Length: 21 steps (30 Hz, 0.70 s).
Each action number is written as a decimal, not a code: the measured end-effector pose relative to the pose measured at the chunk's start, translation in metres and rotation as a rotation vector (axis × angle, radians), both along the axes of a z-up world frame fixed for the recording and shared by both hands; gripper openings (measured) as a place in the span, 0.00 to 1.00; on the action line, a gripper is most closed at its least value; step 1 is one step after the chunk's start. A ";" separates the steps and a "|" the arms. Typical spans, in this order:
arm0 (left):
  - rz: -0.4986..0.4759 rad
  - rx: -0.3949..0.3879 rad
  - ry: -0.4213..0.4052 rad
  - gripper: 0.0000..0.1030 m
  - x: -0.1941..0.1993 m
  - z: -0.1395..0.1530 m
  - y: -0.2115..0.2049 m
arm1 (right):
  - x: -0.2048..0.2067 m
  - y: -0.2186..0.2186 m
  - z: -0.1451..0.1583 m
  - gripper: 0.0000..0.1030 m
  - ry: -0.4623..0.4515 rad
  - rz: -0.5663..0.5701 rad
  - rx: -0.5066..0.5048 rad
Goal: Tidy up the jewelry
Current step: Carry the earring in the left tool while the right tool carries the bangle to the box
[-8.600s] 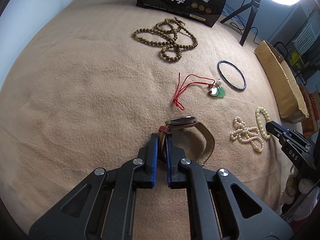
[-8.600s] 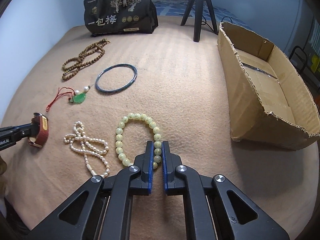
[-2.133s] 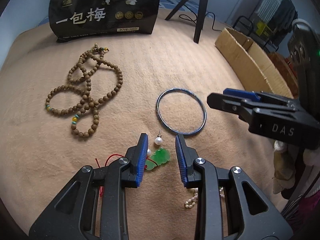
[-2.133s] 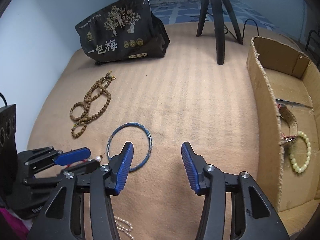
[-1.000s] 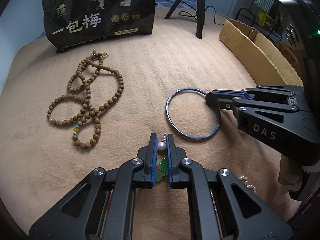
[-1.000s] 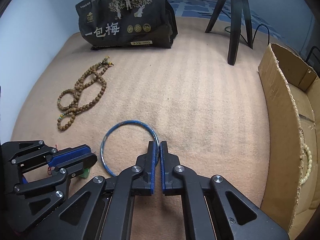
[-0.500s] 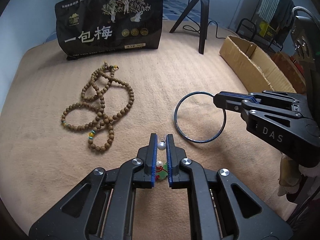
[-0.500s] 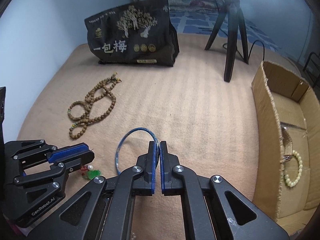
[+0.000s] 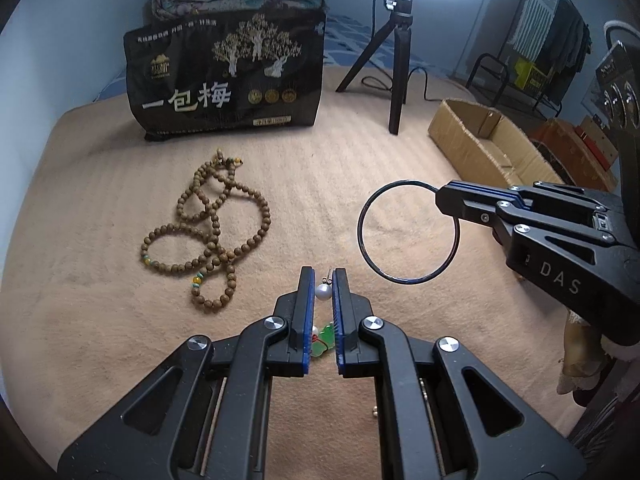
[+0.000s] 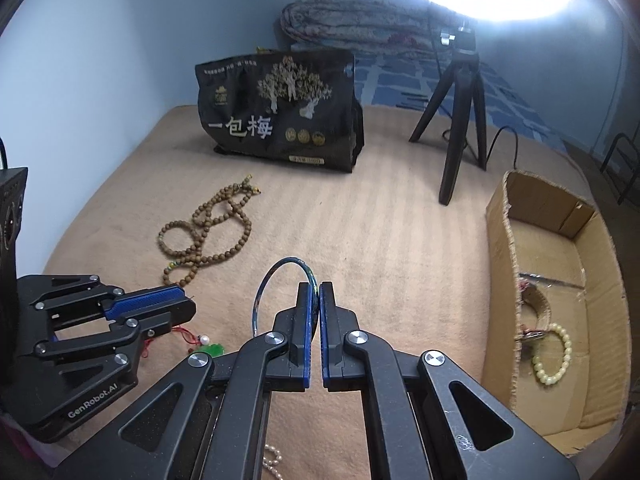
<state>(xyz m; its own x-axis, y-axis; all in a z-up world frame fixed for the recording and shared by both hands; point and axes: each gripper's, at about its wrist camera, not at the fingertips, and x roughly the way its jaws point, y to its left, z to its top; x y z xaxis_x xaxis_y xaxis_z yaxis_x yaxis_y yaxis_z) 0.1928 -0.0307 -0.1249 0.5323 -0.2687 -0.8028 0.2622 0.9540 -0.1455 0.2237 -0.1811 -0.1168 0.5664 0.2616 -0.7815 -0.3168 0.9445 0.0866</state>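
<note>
My left gripper (image 9: pixel 322 280) is shut on a pendant: its white pearl (image 9: pixel 322 292) sits between the pads and its green stone (image 9: pixel 325 338) hangs below, lifted off the cloth. The pendant also shows in the right wrist view (image 10: pixel 208 345) under the left gripper (image 10: pixel 182 307). My right gripper (image 10: pixel 315 294) is shut on a thin dark bangle (image 10: pixel 266 285), held up in the air; it also shows in the left wrist view (image 9: pixel 370 258). A brown bead necklace (image 9: pixel 208 236) lies on the tan cloth (image 9: pixel 80 320).
An open cardboard box (image 10: pixel 560 304) stands at the right, holding a pale bead bracelet (image 10: pixel 554 354) and a watch strap (image 10: pixel 534 308). A black bag (image 9: pixel 224 80) and a tripod (image 9: pixel 394 68) stand at the back. A pearl string (image 10: pixel 272 458) lies near the front edge.
Both grippers have risen from the cloth, lifting the pendant and the bangle higher. The bangle now hangs clear of the surface.
</note>
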 end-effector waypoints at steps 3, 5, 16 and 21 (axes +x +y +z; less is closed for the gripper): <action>-0.002 -0.014 -0.018 0.06 -0.002 0.009 -0.003 | -0.005 -0.004 0.008 0.02 -0.026 -0.005 -0.006; -0.007 -0.024 -0.026 0.06 -0.003 0.014 -0.006 | -0.007 -0.009 0.014 0.02 -0.041 -0.011 -0.010; -0.054 -0.057 -0.075 0.06 -0.011 0.041 -0.037 | -0.017 -0.057 0.042 0.02 -0.119 -0.089 -0.007; -0.081 -0.075 -0.090 0.06 -0.013 0.051 -0.059 | -0.019 -0.090 0.050 0.02 -0.141 -0.153 -0.002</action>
